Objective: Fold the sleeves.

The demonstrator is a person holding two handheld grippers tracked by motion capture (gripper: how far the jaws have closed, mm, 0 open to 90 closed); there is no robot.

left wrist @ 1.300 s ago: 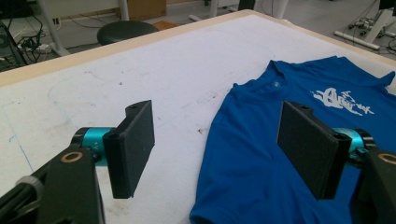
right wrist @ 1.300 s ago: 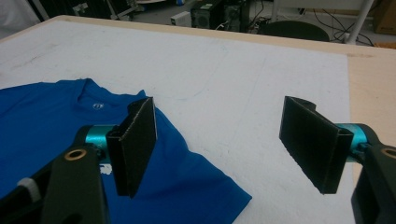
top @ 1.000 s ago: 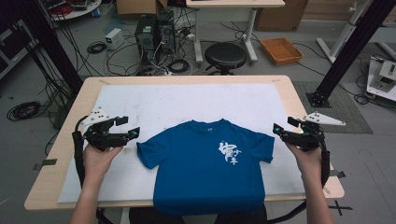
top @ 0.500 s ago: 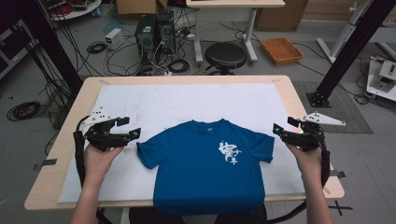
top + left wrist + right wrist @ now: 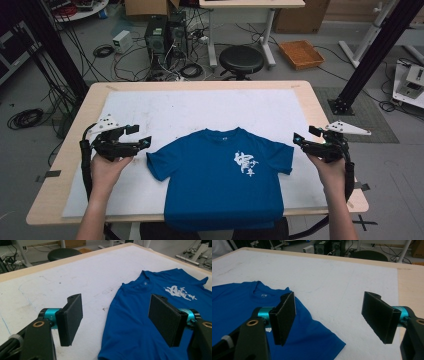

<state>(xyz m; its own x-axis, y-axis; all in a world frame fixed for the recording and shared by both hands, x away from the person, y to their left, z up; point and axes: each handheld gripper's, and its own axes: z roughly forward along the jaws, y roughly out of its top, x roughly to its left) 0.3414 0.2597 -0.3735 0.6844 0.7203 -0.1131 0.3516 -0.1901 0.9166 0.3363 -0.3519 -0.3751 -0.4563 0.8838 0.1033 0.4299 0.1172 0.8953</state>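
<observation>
A blue T-shirt (image 5: 222,177) lies flat, front side up, at the near middle of a white mat (image 5: 200,112) covering a wooden table (image 5: 327,117). Its collar points to the far side, a white printed design sits on the chest, and its hem hangs a little over the table's near edge.

A person holds a two-jaw gripper in each hand. The left gripper (image 5: 142,141) hovers just left of the shirt's left sleeve; the right gripper (image 5: 298,140) hovers just right of the right sleeve. Both sets of jaws stand wide apart and hold nothing. In the left gripper view, the left gripper (image 5: 117,317) frames the sleeve and shoulder between its black pads. In the right gripper view, the right gripper (image 5: 329,316) looks past the other sleeve's edge onto bare mat.

This looks like the approach before a first grasp, probably to fold the shirt. The next move likely calls for lowering each gripper onto its sleeve edge and pinching the cloth.
</observation>
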